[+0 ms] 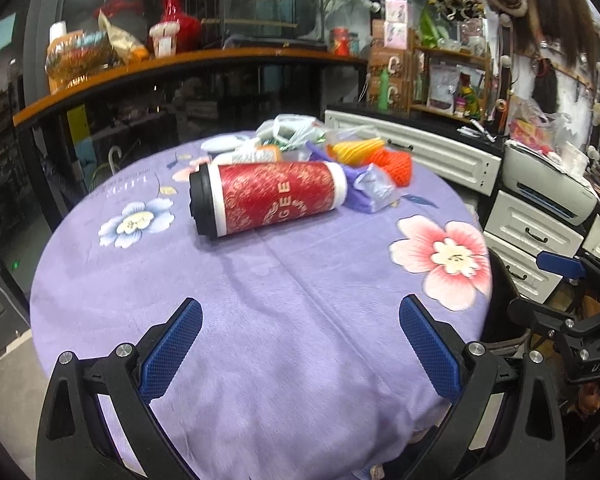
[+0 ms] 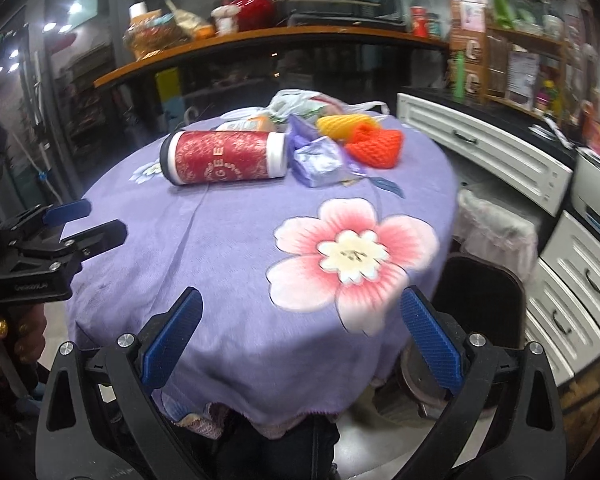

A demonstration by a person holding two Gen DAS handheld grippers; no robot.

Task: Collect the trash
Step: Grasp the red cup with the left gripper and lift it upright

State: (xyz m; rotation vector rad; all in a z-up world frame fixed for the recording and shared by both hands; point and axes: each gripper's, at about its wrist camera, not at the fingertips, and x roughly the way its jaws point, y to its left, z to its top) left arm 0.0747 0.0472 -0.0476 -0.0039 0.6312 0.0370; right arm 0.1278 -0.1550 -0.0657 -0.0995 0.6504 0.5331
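We hold the left gripper and right gripper empty, jaws spread wide. Nothing looks collected yet: the red cup, wrappers and foam nets lie on the worktop.

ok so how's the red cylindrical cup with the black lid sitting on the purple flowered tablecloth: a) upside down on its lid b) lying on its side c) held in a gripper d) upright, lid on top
b: the red cylindrical cup with the black lid lies on its side on the purple flowered tablecloth, and both the left gripper and the right gripper are open and empty, well short of it.
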